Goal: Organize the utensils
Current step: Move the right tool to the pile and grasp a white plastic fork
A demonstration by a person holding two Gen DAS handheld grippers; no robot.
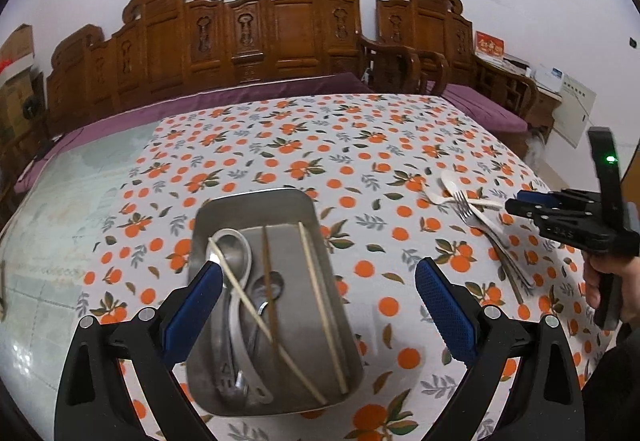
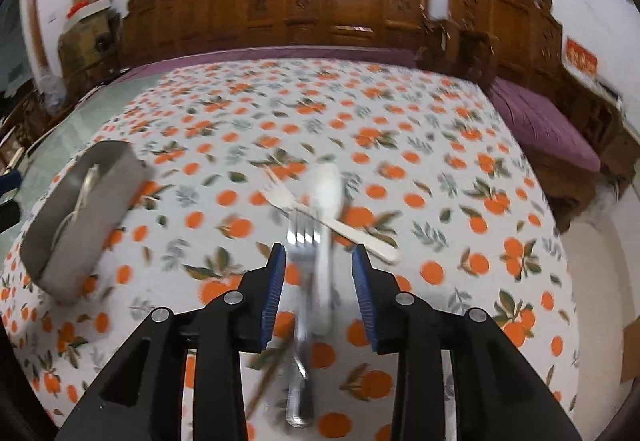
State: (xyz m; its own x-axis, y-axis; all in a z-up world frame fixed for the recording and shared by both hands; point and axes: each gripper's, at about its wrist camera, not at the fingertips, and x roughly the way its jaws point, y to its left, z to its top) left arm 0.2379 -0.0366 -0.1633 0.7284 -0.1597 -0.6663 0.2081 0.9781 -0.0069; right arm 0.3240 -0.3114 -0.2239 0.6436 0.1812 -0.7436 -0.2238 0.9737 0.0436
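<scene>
A metal tray [image 1: 256, 205] lies on the orange-print tablecloth, holding spoons, a white ladle and several chopsticks [image 1: 320, 305]. My left gripper [image 1: 318, 273] is open and empty, above the tray's near half. A loose pile sits to the right: metal fork [image 2: 305, 237], white spoon [image 2: 326, 201], white plastic fork [image 2: 280, 197], a brown chopstick beneath. It also shows in the left wrist view [image 1: 476, 217]. My right gripper [image 2: 319, 261] is open, its fingers straddling the metal fork and white spoon handle, just above them. The tray shows at left in the right wrist view [image 2: 120, 169].
The tablecloth [image 1: 360, 145] covers most of the table; bare glass top [image 1: 60, 201] lies to the left. Carved wooden benches with purple cushions [image 1: 260, 41] stand behind and at right. The right gripper and hand show at the left view's right edge [image 1: 576, 221].
</scene>
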